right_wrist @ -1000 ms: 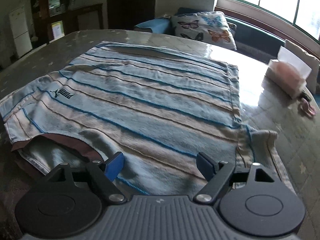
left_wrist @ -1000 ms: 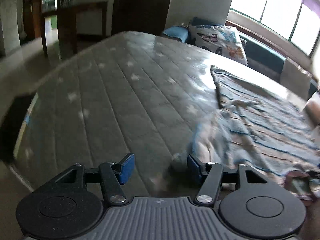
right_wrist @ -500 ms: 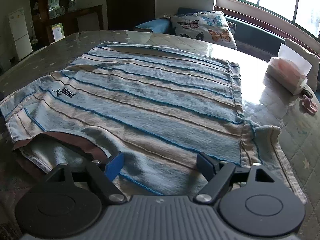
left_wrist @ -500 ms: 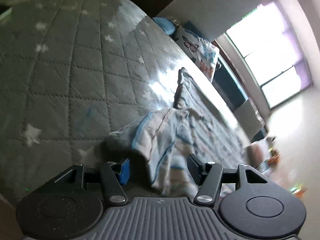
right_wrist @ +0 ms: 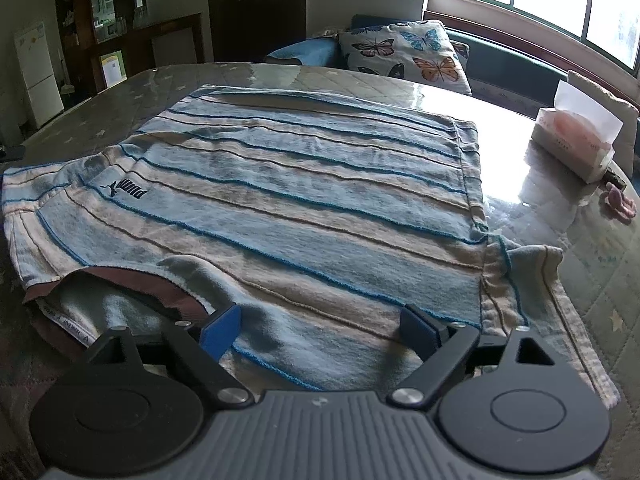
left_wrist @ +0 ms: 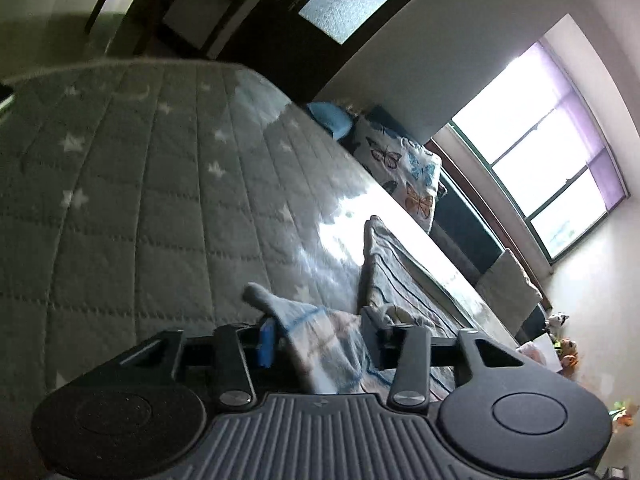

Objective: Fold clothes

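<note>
A blue and beige striped shirt lies flat on the quilted table cover, brown collar toward me. In the left wrist view its body stretches away and one sleeve bunches up between the pads. My left gripper is closing on that sleeve, and both pads touch the cloth. My right gripper hovers low over the shoulder beside the collar. Its jaws are opening wide, with shirt cloth lying beneath them and nothing pinched. The other sleeve lies out to the right.
A tissue box and a small pink object sit at the table's right side. A butterfly cushion rests on the bench behind the table, under the window. The star-patterned cover spreads bare to the left of the shirt.
The left gripper rolled and moved onto the sleeve, and its jaws narrowed around the cloth. The right gripper stayed in place while its jaws spread a little wider.
</note>
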